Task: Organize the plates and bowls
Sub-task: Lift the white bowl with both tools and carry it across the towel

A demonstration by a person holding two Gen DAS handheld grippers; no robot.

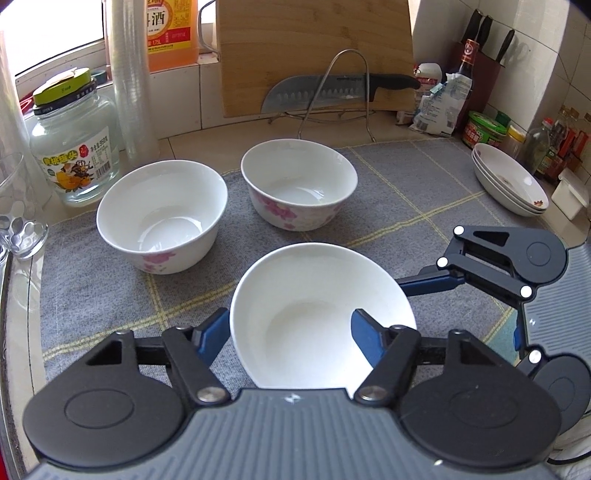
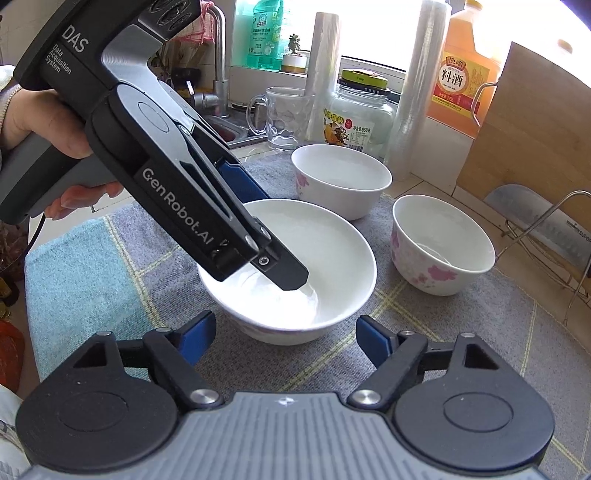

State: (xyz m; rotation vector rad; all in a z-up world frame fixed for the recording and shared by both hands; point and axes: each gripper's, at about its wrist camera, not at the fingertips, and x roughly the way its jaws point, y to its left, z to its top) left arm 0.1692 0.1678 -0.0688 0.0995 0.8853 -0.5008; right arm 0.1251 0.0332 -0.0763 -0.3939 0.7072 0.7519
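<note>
Three white bowls with pink flowers stand on a grey checked mat (image 1: pixel 388 206). The near bowl (image 1: pixel 317 314) sits between the jaws of my left gripper (image 1: pixel 291 332), which is open and straddles the bowl's left wall: one finger outside, one inside. In the right wrist view this bowl (image 2: pixel 332 258) has the left gripper's finger (image 2: pixel 284 273) dipped inside. Two more bowls stand behind, left (image 1: pixel 162 214) and right (image 1: pixel 299 181). My right gripper (image 2: pixel 284 336) is open and empty just in front of the near bowl. A stack of white plates (image 1: pixel 509 181) lies at the far right.
A glass jar (image 1: pixel 74 147), a glass mug (image 1: pixel 18 221), film rolls and a cooking wine bottle (image 1: pixel 170 33) stand at the back left. A cutting board (image 1: pixel 314 55) with a cleaver on a wire rack stands behind. Sauce bottles and jars crowd the right.
</note>
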